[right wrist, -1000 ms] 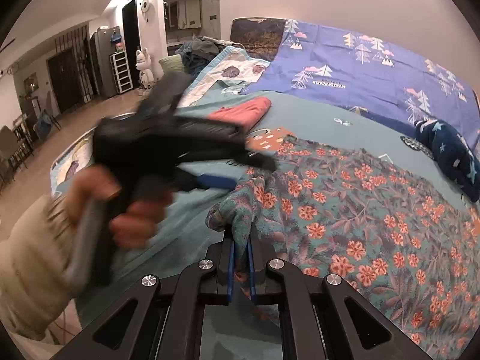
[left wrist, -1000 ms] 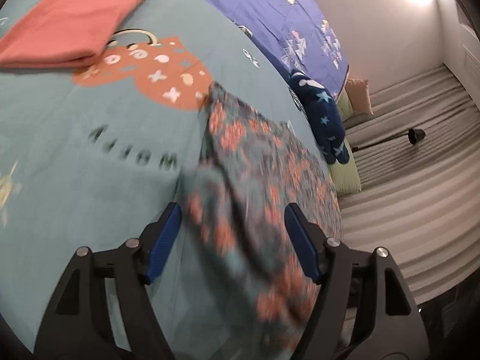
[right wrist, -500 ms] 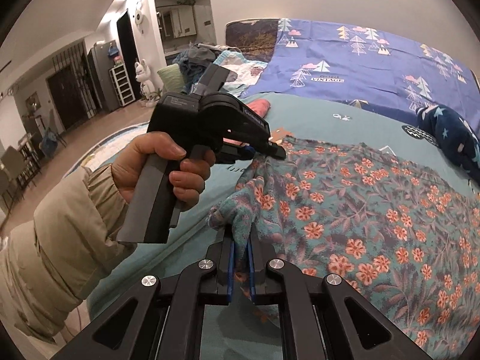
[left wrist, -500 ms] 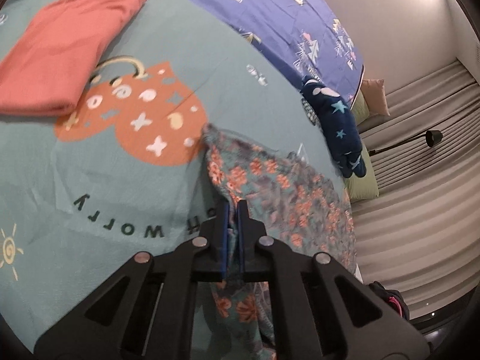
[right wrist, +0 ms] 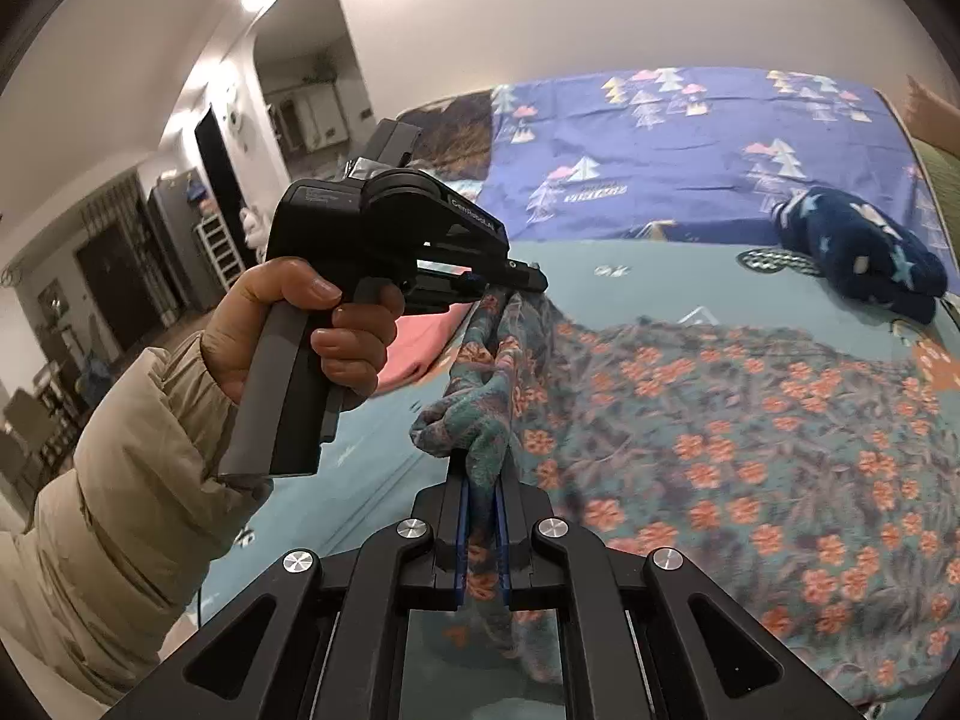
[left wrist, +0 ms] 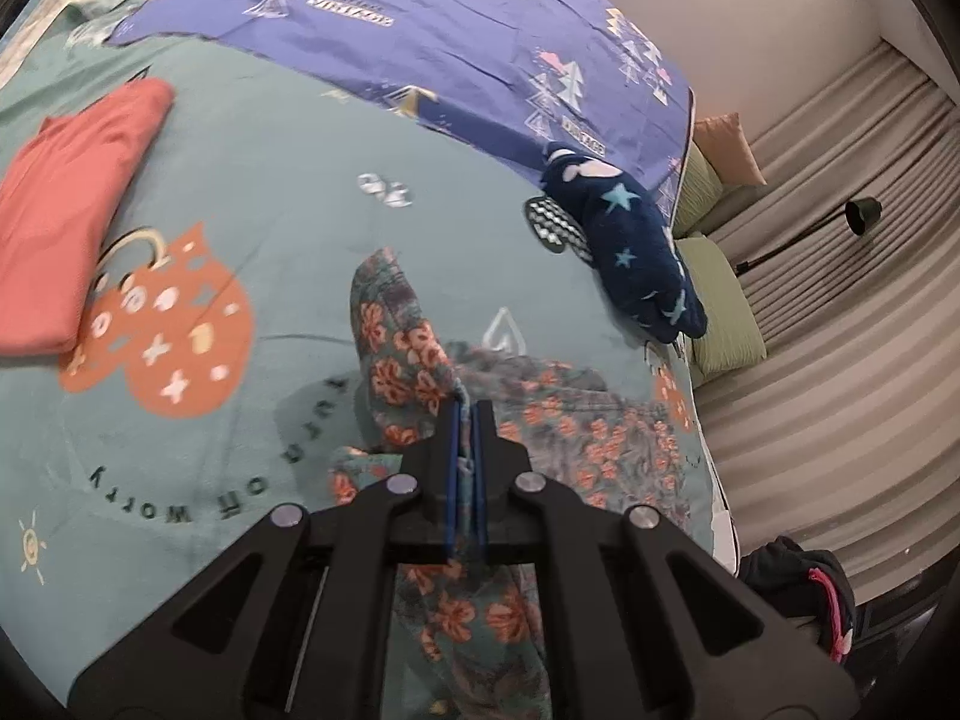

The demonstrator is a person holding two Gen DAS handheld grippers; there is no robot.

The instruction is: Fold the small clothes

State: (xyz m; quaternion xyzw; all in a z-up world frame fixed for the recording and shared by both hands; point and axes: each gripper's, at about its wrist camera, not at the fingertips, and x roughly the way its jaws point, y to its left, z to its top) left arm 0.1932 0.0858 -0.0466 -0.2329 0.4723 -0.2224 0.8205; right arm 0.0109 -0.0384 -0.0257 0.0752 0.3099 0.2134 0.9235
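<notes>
Your teal bedsheet with the orange heart print (left wrist: 252,192) carries the teal floral fabric garment (right wrist: 750,420), spread beside its folded coral cloth (left wrist: 66,204). Your left gripper (left wrist: 466,414) and right gripper (right wrist: 482,480) each clench a bunched edge.

Teal bedsheet (left wrist: 288,192) printed with orange pot motif (left wrist: 174,336). Purple tree-print blanket (left wrist: 480,48) along far side. Green cushions (left wrist: 720,300) at bed's edge; black lamp (left wrist: 863,215) before striped curtain (left wrist: 840,360). Dark doorway (right wrist: 114,276) left.
</notes>
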